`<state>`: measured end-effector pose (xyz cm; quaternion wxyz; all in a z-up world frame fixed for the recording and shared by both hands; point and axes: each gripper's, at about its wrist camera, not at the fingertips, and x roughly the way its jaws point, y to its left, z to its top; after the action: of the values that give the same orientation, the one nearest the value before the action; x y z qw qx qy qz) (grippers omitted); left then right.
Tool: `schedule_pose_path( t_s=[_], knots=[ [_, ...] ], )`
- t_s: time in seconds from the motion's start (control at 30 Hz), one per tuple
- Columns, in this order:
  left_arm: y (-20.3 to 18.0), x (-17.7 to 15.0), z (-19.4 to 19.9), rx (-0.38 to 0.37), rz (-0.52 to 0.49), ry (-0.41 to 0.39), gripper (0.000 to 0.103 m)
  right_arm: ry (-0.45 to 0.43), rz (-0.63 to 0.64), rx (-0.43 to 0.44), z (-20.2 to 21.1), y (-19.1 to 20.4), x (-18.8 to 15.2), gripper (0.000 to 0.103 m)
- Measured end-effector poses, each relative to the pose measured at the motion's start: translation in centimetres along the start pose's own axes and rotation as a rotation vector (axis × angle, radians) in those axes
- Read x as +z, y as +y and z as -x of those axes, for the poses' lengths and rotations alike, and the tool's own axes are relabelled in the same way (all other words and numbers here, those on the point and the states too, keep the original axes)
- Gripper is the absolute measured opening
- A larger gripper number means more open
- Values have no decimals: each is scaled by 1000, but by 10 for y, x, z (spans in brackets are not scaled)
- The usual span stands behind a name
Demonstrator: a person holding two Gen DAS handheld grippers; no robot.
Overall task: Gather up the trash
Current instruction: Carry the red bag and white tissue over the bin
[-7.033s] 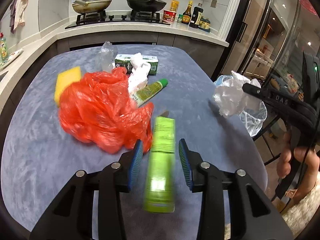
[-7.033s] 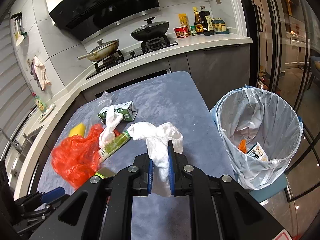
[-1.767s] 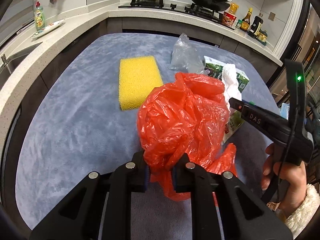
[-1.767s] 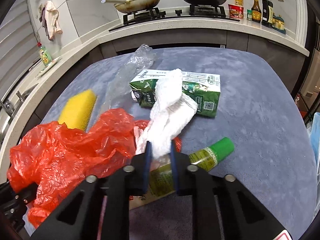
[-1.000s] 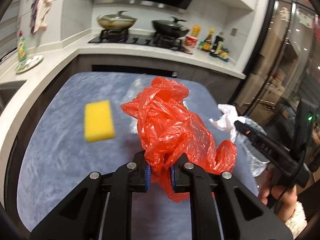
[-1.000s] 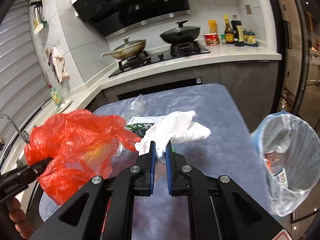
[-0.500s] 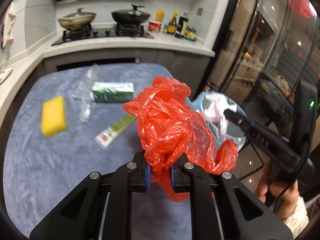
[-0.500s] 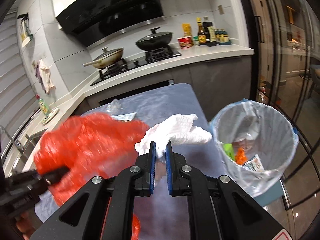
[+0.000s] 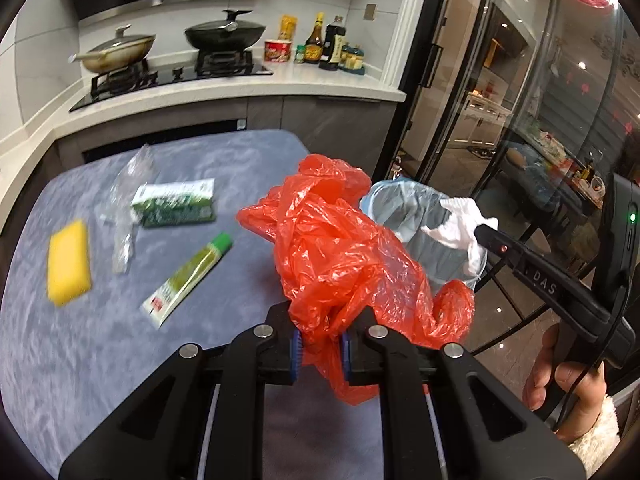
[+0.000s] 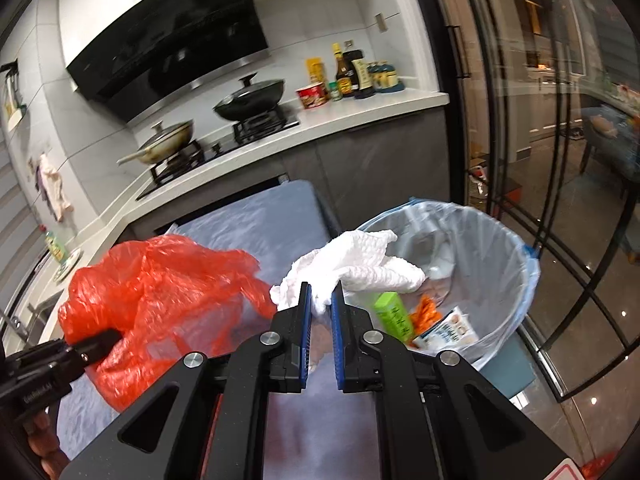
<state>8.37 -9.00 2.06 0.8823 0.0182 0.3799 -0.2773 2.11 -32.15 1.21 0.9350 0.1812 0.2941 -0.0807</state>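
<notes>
So this looks like the drop-off step: both hands are loaded and heading for the bin. The left gripper [image 9: 320,346] is clamped on a bunched-up red plastic bag [image 9: 344,256], held up off the table [image 9: 80,360], with the trash bin [image 10: 516,292] sitting at about 1 o'clock from it, past the table edge. The right gripper [image 10: 320,316] is pinching a crumpled white paper towel [image 10: 352,270], right at the bin's near rim, bin at roughly 1 o'clock. Next move, I'd guess: carry each wad over the opening and let go, towel first since it's closer. The bin has a clear liner and already holds a green box [image 10: 394,314], something orange [image 10: 428,310] and a printed packet [image 10: 444,334]. Left on the table: yellow sponge [image 9: 68,262], green carton [image 9: 174,203], tube [image 9: 188,278], clear wrapper [image 9: 124,216].
</notes>
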Motion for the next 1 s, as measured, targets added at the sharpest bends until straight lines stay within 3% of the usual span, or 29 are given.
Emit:
schedule_pose_path(
  t_s=[0.6, 1.0],
  knots=[
    [-74, 53, -72, -105, -72, 2, 13, -31, -75, -87, -15, -73, 29, 9],
    [-90, 60, -121, -122, -83, 47, 13, -9, -101, -116, -34, -91, 33, 9]
  ],
)
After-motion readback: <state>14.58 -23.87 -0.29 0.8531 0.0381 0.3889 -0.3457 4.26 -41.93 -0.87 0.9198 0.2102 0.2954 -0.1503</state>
